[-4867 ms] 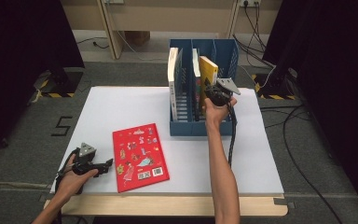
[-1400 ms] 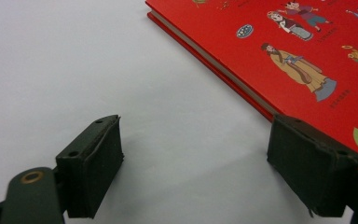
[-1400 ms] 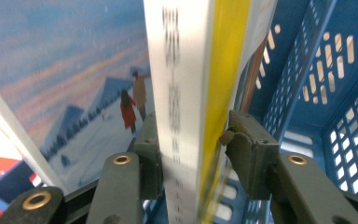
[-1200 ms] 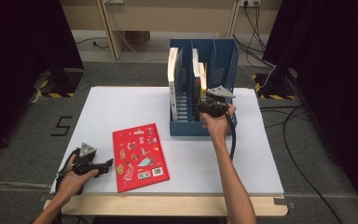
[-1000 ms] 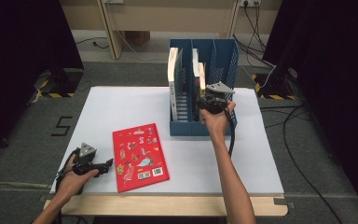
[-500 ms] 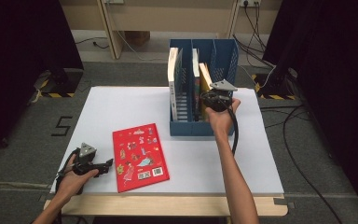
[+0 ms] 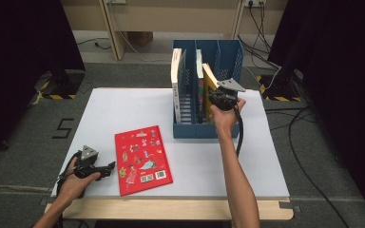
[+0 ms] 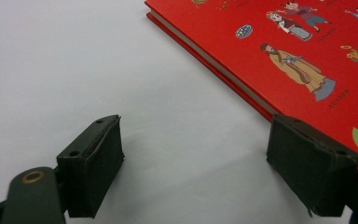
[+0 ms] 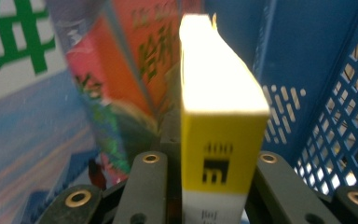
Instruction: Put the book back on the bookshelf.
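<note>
Your right hand-held gripper (image 7: 217, 96) has just been closing and now pinches the yellow book (image 9: 223, 140) by its spine, the book standing tilted in the blue file rack (image 7: 190, 130) at the far side of the surface (image 7: 123, 109) (your hand barely shifted meanwhile). It looks ready to be repositioned. Your left hand-held gripper (image 8: 214, 172) rests spread beside the red book (image 7: 141, 159).

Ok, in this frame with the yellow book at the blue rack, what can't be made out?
- Yellow book, right gripper view: lower spine text cut off by the bottom edge between the jaws.
- Books beside it, right gripper view: covers blurred, titles unreadable.
- Red book, left gripper view: cover cut off by the top and right edges.
- Blue rack, high view: its floor hidden by walls and books.
</note>
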A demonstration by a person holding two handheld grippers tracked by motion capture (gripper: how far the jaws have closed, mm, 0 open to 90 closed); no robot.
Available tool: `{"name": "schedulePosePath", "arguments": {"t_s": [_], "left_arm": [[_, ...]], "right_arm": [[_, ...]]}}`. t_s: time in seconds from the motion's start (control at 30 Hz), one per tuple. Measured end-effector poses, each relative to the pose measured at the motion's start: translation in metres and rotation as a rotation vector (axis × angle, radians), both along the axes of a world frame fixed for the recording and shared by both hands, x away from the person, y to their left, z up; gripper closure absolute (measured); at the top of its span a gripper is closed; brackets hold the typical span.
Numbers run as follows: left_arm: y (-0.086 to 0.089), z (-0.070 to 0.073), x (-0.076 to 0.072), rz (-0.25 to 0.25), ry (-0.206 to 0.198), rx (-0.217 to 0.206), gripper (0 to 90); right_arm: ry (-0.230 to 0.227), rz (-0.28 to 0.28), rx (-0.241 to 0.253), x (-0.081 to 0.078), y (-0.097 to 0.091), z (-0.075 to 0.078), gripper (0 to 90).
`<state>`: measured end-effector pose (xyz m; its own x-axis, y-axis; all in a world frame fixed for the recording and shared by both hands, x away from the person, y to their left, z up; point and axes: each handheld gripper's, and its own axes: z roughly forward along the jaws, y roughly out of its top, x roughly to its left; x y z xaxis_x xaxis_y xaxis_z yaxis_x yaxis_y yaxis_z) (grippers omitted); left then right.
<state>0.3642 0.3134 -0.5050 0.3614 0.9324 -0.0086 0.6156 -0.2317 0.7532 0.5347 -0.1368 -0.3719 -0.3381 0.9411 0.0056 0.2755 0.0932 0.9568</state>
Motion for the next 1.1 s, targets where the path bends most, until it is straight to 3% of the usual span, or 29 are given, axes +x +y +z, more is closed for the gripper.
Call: {"name": "schedulePosePath", "arguments": {"t_s": [0.2, 0.27, 0.57, 0.8, 1.1], "left_arm": [[0.0, 0.0, 0.0, 0.0, -0.001, 0.001, 17.5], [0.0, 0.0, 0.0, 0.0, 0.0, 0.001, 17.5], [0.0, 0.0, 0.0, -0.001, 0.001, 0.001, 17.6], [0.0, 0.0, 0.0, -0.002, 0.001, 0.001, 17.7], [0.0, 0.0, 0.0, -0.003, 0.001, -0.001, 18.0]], "right_arm": [[-0.067, -0.03, 0.051, 0.005, -0.003, -0.005, 75.8], [-0.077, -0.041, 0.044, 0.008, 0.0, -0.004, 75.9], [-0.137, -0.062, 0.065, 0.017, 0.005, 0.015, 75.9], [-0.164, -0.067, 0.065, 0.028, 0.009, 0.019, 75.9], [-0.154, -0.088, 0.052, 0.045, 0.016, 0.002, 75.9]]}}
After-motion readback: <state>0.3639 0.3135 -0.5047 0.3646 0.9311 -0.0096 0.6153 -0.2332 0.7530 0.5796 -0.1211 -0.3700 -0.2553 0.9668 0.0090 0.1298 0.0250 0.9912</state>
